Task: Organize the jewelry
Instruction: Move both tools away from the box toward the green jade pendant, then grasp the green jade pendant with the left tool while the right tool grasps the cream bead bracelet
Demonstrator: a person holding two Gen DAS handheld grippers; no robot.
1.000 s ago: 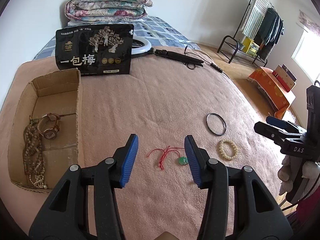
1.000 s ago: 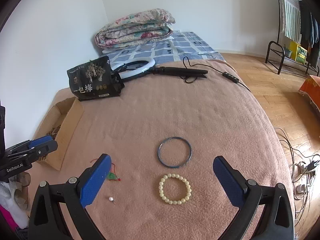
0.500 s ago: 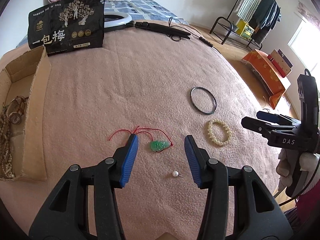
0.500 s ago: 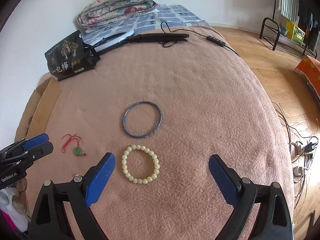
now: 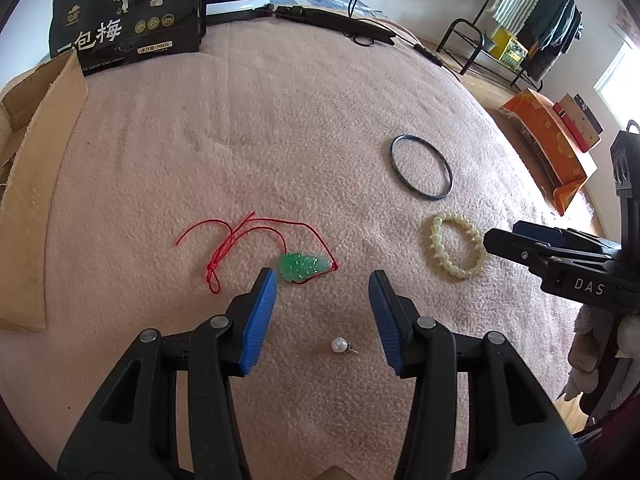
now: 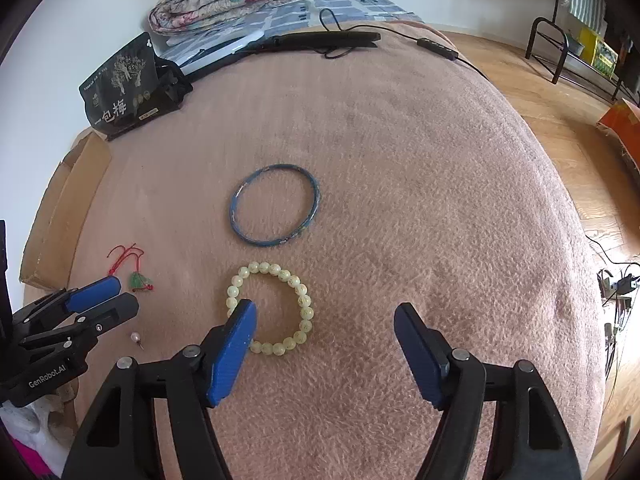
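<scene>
Approach step: left gripper [image 5: 322, 280] spread, empty, above green pendant [image 5: 303, 267]; right gripper [image 6: 325, 312], jaws just narrowing, unclamped, straddling bead bracelet [image 6: 276, 308] beside pendant; next, lowering and pinching.

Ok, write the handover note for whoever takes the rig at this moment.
Left gripper: open, empty, over the green pendant on its red cord, pearl nearby.
Right gripper: open, empty, fingers have just been closing, left one over the bead bracelet.
Blue bangle lies beyond the bracelet on the blanket.
Cardboard box at the left edge.
Done: none of these four boxed.
Left: all four.
</scene>
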